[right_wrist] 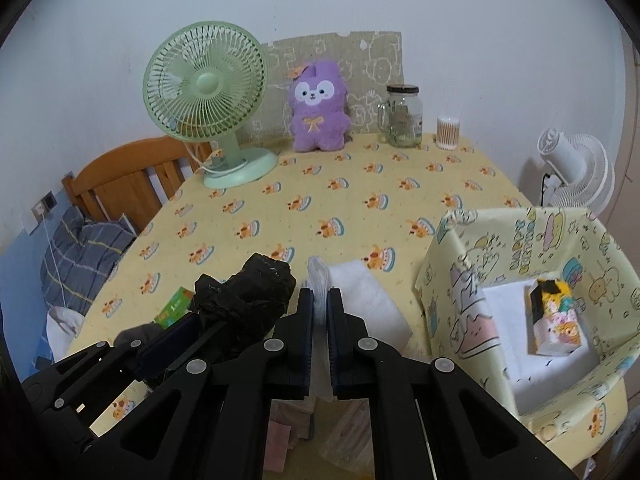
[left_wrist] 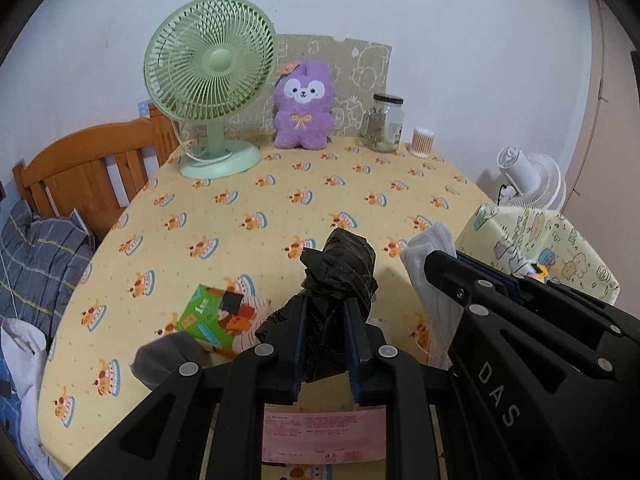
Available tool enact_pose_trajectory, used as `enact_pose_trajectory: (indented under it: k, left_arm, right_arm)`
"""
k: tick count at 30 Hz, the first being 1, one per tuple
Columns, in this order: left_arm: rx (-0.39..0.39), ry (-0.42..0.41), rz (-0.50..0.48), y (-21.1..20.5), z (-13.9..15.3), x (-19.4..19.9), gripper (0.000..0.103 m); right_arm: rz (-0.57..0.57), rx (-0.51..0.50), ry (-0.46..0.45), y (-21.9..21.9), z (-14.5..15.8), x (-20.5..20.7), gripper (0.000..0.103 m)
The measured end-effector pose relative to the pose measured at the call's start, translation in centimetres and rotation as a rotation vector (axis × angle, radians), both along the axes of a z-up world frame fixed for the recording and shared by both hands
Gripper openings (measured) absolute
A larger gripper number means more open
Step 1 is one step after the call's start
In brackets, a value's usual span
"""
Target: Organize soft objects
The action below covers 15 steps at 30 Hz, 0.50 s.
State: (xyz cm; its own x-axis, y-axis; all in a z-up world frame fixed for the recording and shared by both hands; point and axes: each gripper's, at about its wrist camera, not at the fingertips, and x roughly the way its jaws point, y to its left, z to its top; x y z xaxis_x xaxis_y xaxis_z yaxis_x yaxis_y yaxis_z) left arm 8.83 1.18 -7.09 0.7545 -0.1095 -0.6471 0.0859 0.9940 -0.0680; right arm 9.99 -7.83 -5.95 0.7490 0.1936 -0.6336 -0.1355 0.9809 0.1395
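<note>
My left gripper [left_wrist: 326,312] is shut on a crumpled black plastic bag [left_wrist: 340,276], held above the yellow tablecloth; the bag also shows in the right wrist view [right_wrist: 248,296]. My right gripper [right_wrist: 319,300] is shut on a white plastic-wrapped pack of soft pads [right_wrist: 360,300], which shows beside the bag in the left wrist view [left_wrist: 430,264]. A yellow cartoon-print box [right_wrist: 452,280] stands at the right, holding a white pad and a small tissue pack [right_wrist: 554,320]. A green tissue pack [left_wrist: 216,316] and a grey soft thing [left_wrist: 168,358] lie at the left.
A green desk fan [left_wrist: 210,92], a purple plush toy [left_wrist: 302,106], a glass jar [left_wrist: 384,122] and a cotton-swab tub [left_wrist: 423,142] stand at the table's far edge. A white fan [right_wrist: 576,172] is off the right side. A wooden bed and bedding [left_wrist: 80,176] lie left.
</note>
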Motion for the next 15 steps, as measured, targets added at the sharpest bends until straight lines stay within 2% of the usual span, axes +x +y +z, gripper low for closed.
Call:
enact_pose_trajectory:
  k: [15]
  left_arm:
    - [0.008, -0.070, 0.015, 0.1, 3.5, -0.5, 0.016]
  right_arm:
    - [0.009, 0.010, -0.069, 0.1, 3.9, -0.5, 0.009]
